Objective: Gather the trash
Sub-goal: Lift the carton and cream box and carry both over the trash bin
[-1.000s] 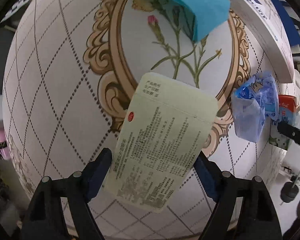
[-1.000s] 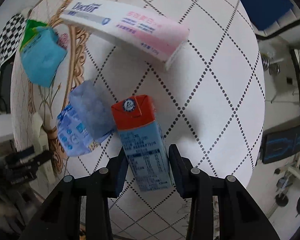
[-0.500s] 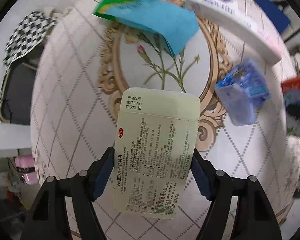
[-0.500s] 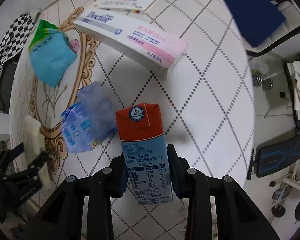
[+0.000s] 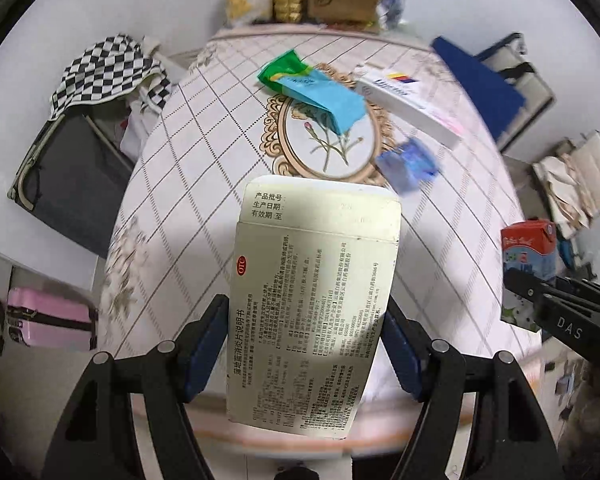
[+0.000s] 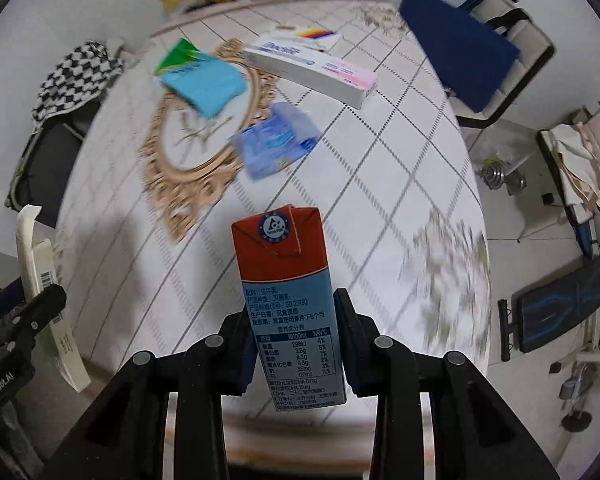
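Both cartons lifted off table (image 5: 204,168), left hand-held gripper (image 5: 304,344) clamping medicine box (image 5: 316,280), right hand-held gripper (image 6: 294,344) clamping milk carton (image 6: 288,280)

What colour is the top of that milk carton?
Red-orange on the milk carton; clearest in the right wrist view.

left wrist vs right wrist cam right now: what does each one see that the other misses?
Only the left wrist view: the printed face of the pale medicine box clamped in the left gripper, and a pink suitcase on the floor.

Only the right wrist view: the nutrition panel of the milk carton clamped in the right gripper, and dumbbells on the floor.

Both: the round table, teal packet, long toothpaste box, crumpled blue wrapper, checkered cloth, and each other's gripper at the frame edge.
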The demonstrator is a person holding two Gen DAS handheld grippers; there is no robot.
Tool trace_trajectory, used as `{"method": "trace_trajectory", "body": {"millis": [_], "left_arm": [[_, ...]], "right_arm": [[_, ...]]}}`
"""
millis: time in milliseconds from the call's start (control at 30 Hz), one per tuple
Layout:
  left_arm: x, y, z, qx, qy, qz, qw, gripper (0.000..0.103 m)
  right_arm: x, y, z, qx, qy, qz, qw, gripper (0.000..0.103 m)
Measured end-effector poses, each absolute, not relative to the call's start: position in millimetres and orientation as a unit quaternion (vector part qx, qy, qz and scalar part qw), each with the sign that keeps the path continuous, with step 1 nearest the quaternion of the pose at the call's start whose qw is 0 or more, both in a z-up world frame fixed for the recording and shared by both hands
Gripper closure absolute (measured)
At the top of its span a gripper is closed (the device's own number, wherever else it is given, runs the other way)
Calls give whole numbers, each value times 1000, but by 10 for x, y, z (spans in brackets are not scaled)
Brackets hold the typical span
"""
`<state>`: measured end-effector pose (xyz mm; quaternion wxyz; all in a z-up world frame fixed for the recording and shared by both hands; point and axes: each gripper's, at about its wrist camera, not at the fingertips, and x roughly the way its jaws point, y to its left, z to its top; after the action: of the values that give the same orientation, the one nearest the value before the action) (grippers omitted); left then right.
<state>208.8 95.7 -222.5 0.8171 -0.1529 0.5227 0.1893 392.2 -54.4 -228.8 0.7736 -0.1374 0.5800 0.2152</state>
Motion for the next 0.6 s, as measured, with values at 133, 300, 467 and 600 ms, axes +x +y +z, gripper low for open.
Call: {"method": "trace_trajectory", "body": {"millis": [133,300,467,600], "left_arm": [[1524,808,-2200,-155,515,162,828,32],[849,526,-2401,-165,539,128,816,32],[395,269,-2995,-186,589,106,779,32],[169,165,-3693,-219,626,98,742,32]], "right_arm": [[3088,-799,-2039,-108,566,207,791,67],[2127,-1140,-2107,-76,590,198,779,67],[1434,-1429,-2547,-57,635,204,743,67],[1110,-1635,-3208,-47,678,196,707,67]]}}
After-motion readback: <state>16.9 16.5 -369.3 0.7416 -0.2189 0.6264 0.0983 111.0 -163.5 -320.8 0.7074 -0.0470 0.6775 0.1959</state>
